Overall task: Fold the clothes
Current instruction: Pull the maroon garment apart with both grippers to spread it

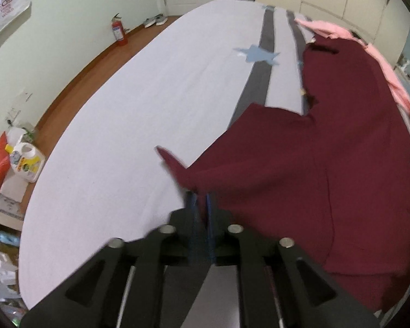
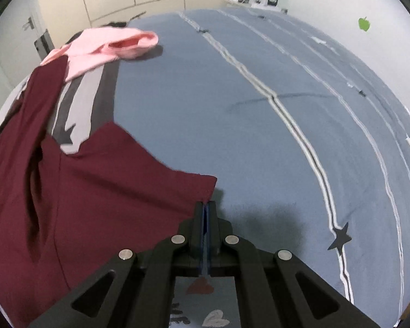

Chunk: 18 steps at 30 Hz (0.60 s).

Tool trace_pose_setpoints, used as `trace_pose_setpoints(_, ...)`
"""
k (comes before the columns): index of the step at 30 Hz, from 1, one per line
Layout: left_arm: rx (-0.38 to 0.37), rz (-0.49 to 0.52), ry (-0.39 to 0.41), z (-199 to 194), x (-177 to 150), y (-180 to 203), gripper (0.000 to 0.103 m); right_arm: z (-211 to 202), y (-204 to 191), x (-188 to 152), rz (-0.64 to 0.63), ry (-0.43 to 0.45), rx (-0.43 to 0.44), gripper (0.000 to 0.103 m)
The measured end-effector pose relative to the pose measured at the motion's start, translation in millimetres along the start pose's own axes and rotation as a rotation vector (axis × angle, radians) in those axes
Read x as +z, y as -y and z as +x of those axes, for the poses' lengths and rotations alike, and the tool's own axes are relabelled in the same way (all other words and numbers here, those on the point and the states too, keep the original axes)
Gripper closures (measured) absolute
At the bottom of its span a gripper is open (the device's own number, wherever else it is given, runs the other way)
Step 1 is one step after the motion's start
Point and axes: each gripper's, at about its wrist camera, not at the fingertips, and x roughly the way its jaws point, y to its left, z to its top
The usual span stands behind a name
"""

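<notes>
On the floor at the far left stood a jug (image 1: 27,161) and, further along the wall, an extinguisher (image 1: 119,31) — room clutter, no part of the job. The bed (image 1: 117,125) took up the middle, white on that side, with grey stripes and a blue star (image 1: 257,54); its flat top served as the folding surface.

The left gripper (image 1: 201,201) pointed steeply down at the shirt's (image 1: 300,169) near corner. Its jaws stood narrowly apart, with maroon cloth between the pads; whether the pads were pressing on it could not be told through the blur. A pointed flap of cloth stuck out to the left just past the fingertips.

The shirt was dark maroon, plain and soft, draped loosely over the bed's striped part with deep folds along one side and a slit-like opening near its far end. It was not yet flat, so the fold looked barely started. A pink top (image 1: 396,82) lay crumpled beyond it, probably waiting its turn.

The right gripper (image 2: 206,207) had its jaws clamped together on the shirt's other near corner, right at the hem — likely holding the edge taut between the two hands so the cloth could be spread. To its right the blue cover lay bare.
</notes>
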Motion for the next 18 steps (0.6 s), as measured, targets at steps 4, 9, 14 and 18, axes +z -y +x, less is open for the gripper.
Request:
trace_pose_setpoints(4,-0.087,-0.085,0.023,-22,-21,-5,0.050,-10,4,-10,0.004,-0.004,0.008,0.078)
trace_pose_setpoints(9,-0.219,-0.057,-0.021,-42,-69,24,0.049,-41,0,-48,0.003,0.003,0.146,0.072)
trace_pose_setpoints(14,-0.269,-0.039,-0.116,-28,-105,59,0.049,-48,-33,-104,-0.055,-0.096,0.269,0.072)
trace_pose_setpoints(18,-0.269,-0.041,-0.131,-21,-125,76,0.045,-42,-48,-132,-0.048,-0.158,0.315,0.067)
